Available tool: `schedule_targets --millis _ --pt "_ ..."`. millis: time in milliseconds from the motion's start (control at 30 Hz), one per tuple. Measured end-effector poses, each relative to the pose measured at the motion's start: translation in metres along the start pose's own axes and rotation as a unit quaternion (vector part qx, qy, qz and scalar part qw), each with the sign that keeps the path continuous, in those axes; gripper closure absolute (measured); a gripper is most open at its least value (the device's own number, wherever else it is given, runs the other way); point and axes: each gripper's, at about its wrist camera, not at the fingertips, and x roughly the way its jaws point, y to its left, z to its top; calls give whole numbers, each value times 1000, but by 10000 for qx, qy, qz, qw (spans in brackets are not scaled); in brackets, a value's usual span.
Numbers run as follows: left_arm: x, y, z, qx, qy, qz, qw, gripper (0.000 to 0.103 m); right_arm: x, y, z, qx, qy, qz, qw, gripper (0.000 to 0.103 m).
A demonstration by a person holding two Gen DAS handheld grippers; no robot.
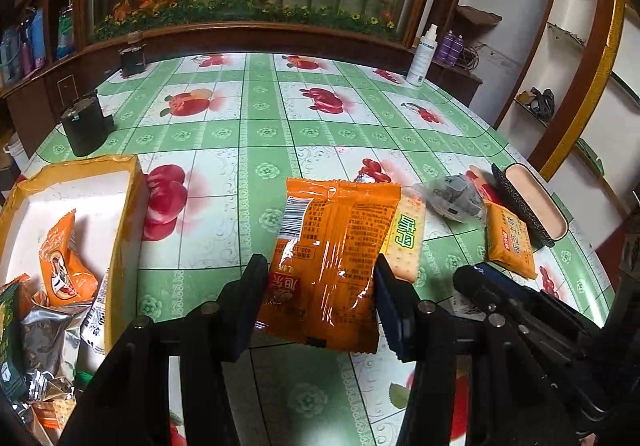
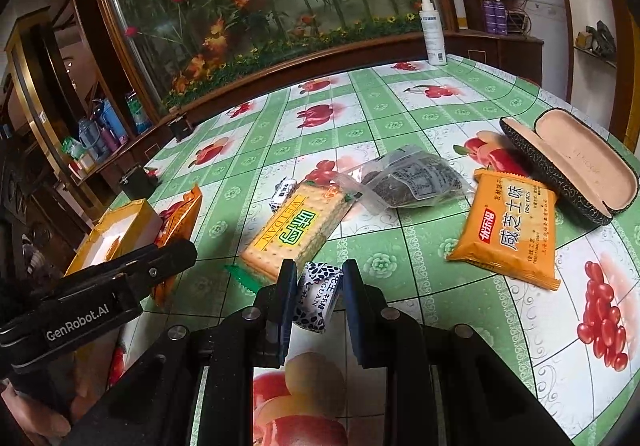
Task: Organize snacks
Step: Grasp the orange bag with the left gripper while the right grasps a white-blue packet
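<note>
Left hand-held gripper [image 1: 320, 294] clamping an orange snack packet [image 1: 328, 266] above the bench [image 1: 260, 133], yellow box [image 1: 120, 213] of snacks just left, right hand-held gripper [image 2: 316, 298] pinching a small wrapped candy [image 2: 318, 296], cracker pack [image 2: 296, 230], dark clear bag [image 2: 408, 177], orange biscuit pack [image 2: 508, 234] and open glasses case [image 2: 568, 161] lying ahead, spray bottle [image 2: 434, 31] at the far edge.

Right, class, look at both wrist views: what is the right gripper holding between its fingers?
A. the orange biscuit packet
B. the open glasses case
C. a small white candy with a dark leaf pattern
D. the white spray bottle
C: in the right wrist view the right gripper is closed on the small patterned candy, while the orange packet sits in the left gripper.
</note>
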Motion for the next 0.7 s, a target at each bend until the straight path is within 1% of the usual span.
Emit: schedule_targets --millis 133,233,400,600,700 --pt "-1 0 -1 -12 11 -37 10000 52 -1 1 0 28 18 129 9999 78" --pt "-2 -1 -2 7 -10 -55 10000 52 -4 1 -1 18 -27 138 9999 78" --pt "-3 -1 -2 0 -10 -93 10000 52 -1 -2 -1 109 33 106 9999 78" --pt "-6 -1 -1 -91 -2 -197 9998 52 -2 -3 -1 137 8 21 9999 78" --pt "-11 -1 1 -103 -75 -232 9996 52 -1 -2 -1 112 -1 -28 9999 78"
